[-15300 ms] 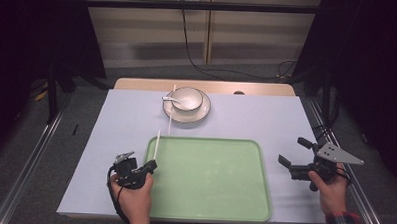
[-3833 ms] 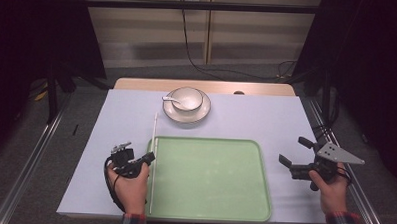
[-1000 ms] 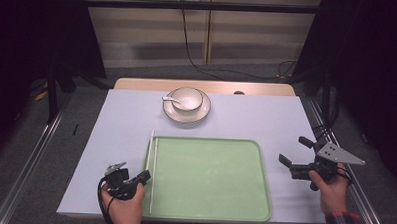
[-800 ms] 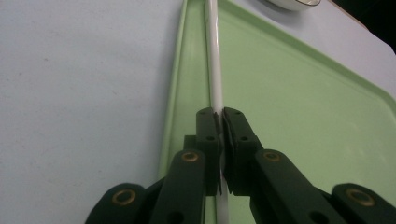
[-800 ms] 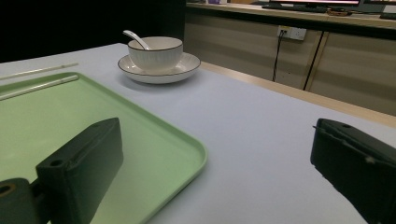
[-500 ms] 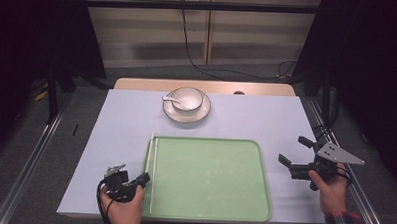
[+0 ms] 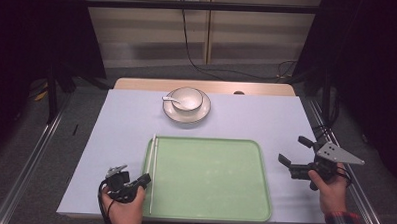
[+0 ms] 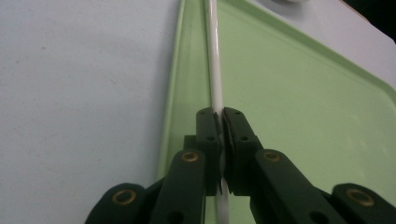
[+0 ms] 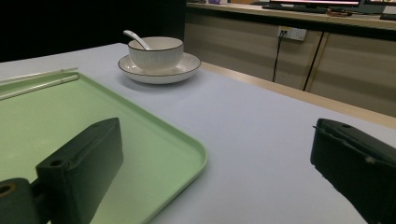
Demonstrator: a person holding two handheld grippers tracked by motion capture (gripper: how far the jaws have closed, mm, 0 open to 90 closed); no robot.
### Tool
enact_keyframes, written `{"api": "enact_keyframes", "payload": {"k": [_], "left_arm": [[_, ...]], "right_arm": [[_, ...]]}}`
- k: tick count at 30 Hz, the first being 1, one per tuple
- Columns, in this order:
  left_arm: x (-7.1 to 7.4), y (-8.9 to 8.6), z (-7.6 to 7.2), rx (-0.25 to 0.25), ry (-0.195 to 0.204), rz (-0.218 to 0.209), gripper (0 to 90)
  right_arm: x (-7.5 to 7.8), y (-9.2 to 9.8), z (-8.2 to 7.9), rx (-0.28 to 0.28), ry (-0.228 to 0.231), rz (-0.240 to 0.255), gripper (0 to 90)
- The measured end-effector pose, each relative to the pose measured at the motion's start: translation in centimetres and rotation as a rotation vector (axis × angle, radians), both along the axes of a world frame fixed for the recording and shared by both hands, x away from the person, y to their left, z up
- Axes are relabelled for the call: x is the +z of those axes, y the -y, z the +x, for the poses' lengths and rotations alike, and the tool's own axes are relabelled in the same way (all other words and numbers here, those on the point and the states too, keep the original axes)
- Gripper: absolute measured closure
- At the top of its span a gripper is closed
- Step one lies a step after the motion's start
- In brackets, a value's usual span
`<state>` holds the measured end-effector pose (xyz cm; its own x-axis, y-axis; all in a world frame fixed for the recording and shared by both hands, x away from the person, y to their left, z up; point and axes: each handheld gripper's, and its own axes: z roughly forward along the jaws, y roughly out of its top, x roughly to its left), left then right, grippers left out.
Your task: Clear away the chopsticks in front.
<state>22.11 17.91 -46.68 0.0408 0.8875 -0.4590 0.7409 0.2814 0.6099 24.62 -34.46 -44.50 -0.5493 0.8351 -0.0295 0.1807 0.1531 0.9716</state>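
Note:
A long white chopstick [image 7: 153,165] lies lengthwise along the left side of the green tray [image 7: 208,212]. My left gripper [image 7: 144,179] is at the tray's front left corner, shut on the chopstick [image 8: 215,79] near its near end, just inside the tray rim [image 8: 173,107]. My right gripper [image 7: 291,149] hovers to the right of the tray, open, with nothing between its fingers. In the right gripper view [image 9: 217,140] the jaws stand wide apart over the tray's corner [image 9: 187,149], and the chopstick [image 9: 42,85] shows far left.
A white bowl [image 7: 187,98] with a spoon [image 7: 170,98] sits on a saucer [image 7: 186,114] behind the tray; bowl [image 9: 155,52] and saucer [image 9: 159,70] are also ahead of the right gripper. A second thin white stick [image 9: 39,74] lies by the tray rim. A cable [image 7: 194,47] hangs beyond the table.
Nothing has visibly moved in the last second. Earlier, the left gripper brought the chopstick from the table left of the tray onto the tray's left side, then drew back toward the front edge.

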Motion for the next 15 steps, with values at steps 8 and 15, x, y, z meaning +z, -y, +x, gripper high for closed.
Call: {"api": "enact_keyframes", "payload": {"k": [8, 15], "left_arm": [[-0.03, 0.16, -0.02, 0.002, 0.000, 0.001, 86.2], [0.05, 0.64, 0.13, -0.018, 0.007, -0.009, 86.2]], "right_arm": [[0.00, -0.03, 0.03, 0.001, 0.001, 0.002, 1.6], [0.01, -0.02, 0.03, 0.005, 0.002, 0.003, 1.6]]}}
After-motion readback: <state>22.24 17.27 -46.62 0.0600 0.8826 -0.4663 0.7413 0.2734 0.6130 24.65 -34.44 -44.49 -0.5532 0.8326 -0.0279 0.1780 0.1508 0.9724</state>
